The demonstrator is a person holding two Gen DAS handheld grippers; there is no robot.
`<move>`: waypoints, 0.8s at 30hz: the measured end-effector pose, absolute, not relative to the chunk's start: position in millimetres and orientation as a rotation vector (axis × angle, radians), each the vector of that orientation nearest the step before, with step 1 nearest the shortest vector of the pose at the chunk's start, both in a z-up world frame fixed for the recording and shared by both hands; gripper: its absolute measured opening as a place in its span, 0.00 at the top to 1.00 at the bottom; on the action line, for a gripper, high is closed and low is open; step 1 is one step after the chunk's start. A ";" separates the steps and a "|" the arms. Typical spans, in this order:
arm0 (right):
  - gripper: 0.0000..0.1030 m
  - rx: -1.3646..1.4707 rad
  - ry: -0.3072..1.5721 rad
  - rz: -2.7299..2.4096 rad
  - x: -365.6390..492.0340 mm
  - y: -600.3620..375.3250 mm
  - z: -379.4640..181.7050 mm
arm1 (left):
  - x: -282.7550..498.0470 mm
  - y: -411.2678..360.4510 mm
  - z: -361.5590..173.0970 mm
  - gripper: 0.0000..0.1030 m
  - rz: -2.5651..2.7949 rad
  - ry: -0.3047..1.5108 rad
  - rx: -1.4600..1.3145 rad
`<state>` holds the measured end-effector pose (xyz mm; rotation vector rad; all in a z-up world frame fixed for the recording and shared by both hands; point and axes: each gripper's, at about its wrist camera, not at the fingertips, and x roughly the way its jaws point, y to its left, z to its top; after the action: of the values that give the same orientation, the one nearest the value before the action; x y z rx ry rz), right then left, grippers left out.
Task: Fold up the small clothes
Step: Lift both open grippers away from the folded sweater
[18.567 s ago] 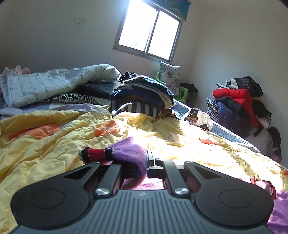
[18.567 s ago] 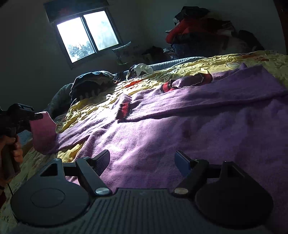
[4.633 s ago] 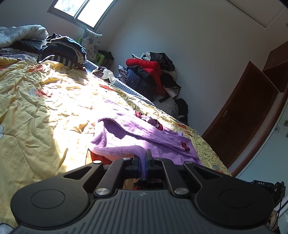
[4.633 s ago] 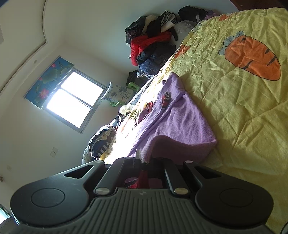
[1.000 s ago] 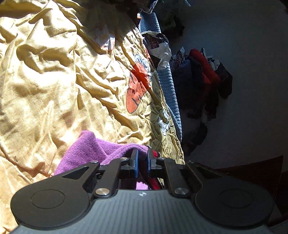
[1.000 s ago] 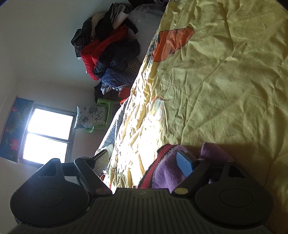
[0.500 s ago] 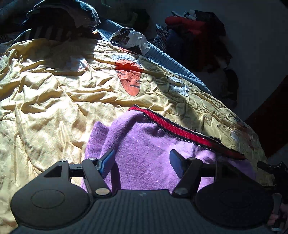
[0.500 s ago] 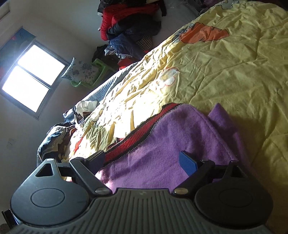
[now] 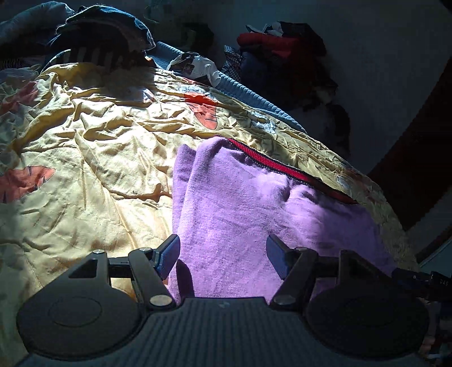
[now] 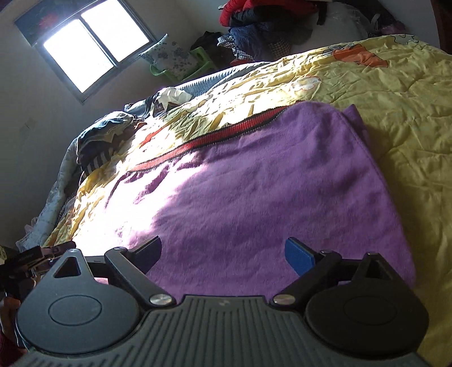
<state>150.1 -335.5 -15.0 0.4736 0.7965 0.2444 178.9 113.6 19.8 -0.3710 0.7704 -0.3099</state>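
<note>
While the purple garment (image 10: 254,203) lies folded flat on the yellow quilt (image 10: 409,113) of the bed, I see both tongs spread wide and gripping nothing. The left tongs (image 9: 223,254) hover over the garment's near left corner; the right tongs (image 10: 223,254) hover above its near edge. A red trim band (image 9: 282,169) runs along the garment's far edge. Piled clothes (image 10: 96,146) sit farther up the bed.

A home bedroom — a bed (image 10: 409,93) spread with a rumpled yellow cartoon-print quilt (image 9: 93,146) fills the scene. Heaps of clothes (image 10: 262,25) lie along the far wall, a flowered pillow (image 10: 169,56) sits under the sunlit window (image 10: 93,42) — a lived-in room.
</note>
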 end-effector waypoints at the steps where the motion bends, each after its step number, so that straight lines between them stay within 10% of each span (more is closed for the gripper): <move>1: 0.10 0.462 0.809 0.242 145.0 -333.9 -18.7 | 176.7 117.7 19.6 0.35 -0.335 0.768 -0.385; 14: 0.10 0.186 0.732 0.041 60.3 -341.6 -14.2 | 148.5 133.1 -5.6 0.35 -0.408 0.852 -0.347; 24: 0.10 -0.412 0.563 0.079 44.1 -235.1 -25.1 | 140.2 147.8 -44.8 0.35 -0.377 0.900 -0.924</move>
<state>44.1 -235.1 -25.1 -0.4119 0.5630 0.0795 140.2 147.8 -44.8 -0.9238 0.9003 -0.3771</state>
